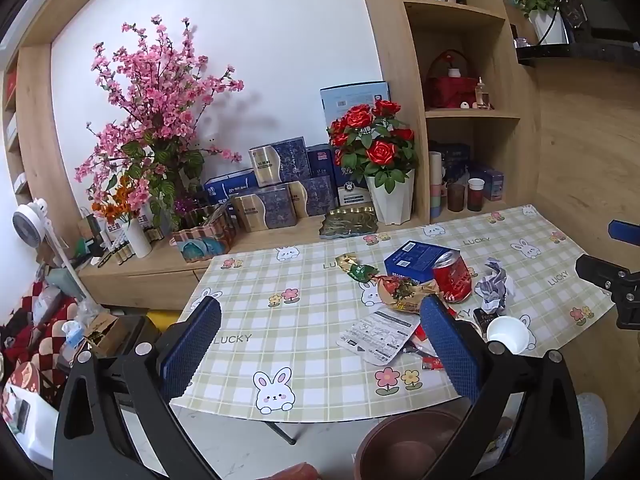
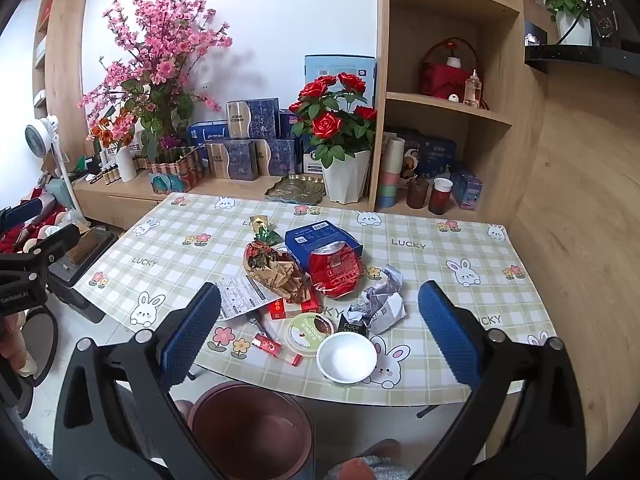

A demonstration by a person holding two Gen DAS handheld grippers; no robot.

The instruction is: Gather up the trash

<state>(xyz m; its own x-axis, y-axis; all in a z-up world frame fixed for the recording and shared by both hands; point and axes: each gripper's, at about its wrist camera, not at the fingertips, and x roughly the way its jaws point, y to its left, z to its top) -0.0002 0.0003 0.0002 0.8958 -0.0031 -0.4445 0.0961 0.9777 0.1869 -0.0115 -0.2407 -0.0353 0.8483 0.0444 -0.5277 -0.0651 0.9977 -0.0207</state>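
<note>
The left gripper [image 1: 320, 344] and right gripper [image 2: 320, 330] are both hovering with jaws spread wide, gripping nothing; the litter is lying clustered on the checked rabbit-print tablecloth [image 2: 432, 256]: a crushed red drink can [image 2: 335, 270], crumpled grey-white paper [image 2: 380, 302], a white paper cup [image 2: 346, 357]; a round brown plastic bin [image 2: 250, 432] is standing below the table edge.

Trash pile [image 1: 424, 292] on checkered table [image 1: 280, 320]

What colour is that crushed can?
Red, with white print; the crushed can shows best in the right wrist view.
</note>
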